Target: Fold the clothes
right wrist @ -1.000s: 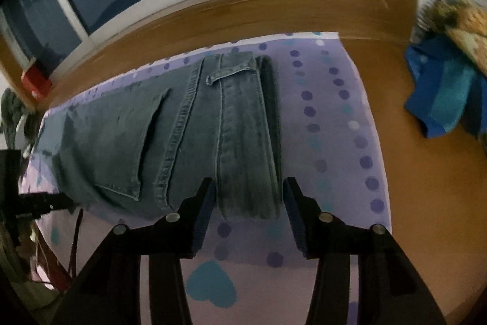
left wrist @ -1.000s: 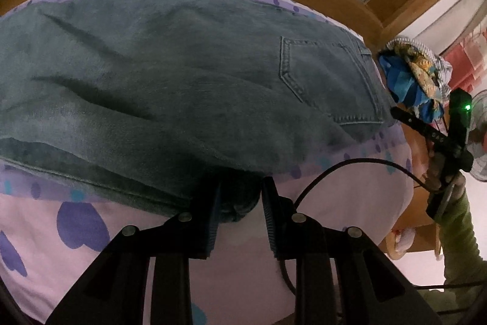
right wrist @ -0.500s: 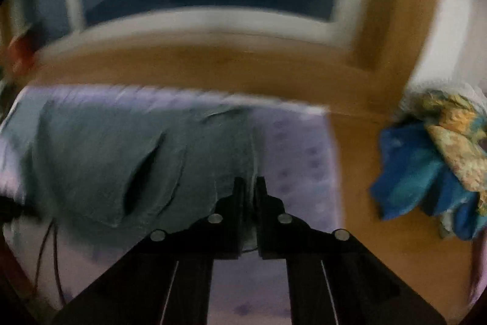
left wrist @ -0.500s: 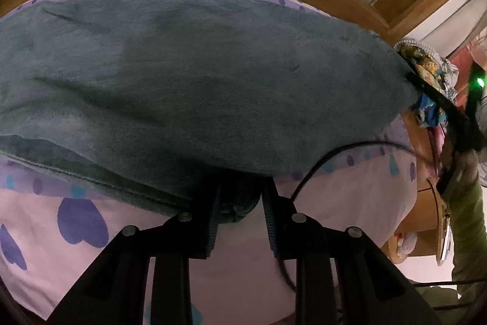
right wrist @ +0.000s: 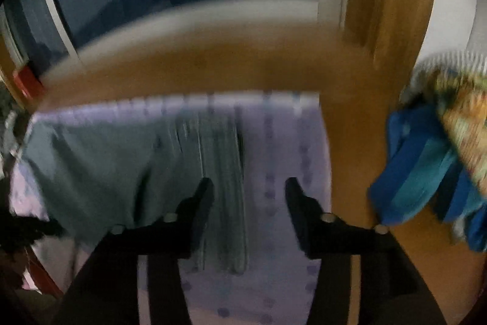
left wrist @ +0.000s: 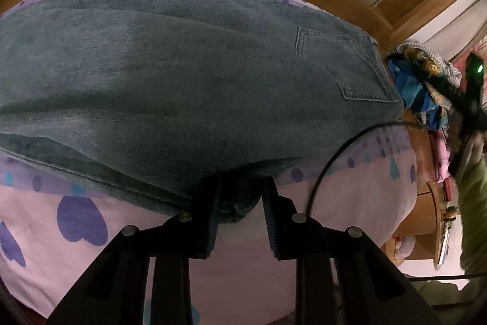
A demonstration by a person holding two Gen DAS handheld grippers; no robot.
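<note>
Pinching jeans edge: left gripper. Right gripper spread wide above jeans' folded end, apart.

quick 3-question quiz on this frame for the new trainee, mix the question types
1. True or false: the left hand-held gripper has a bunched edge of the jeans between its fingers.
2. Multiple choice: the right hand-held gripper is A) shut on the jeans, B) open above the jeans and bedsheet, C) shut on the blue cloth.
3. Fill in: the blue cloth lies on the ___ surface beside the bedsheet.

Key: 1 true; 2 B; 3 wooden
</note>
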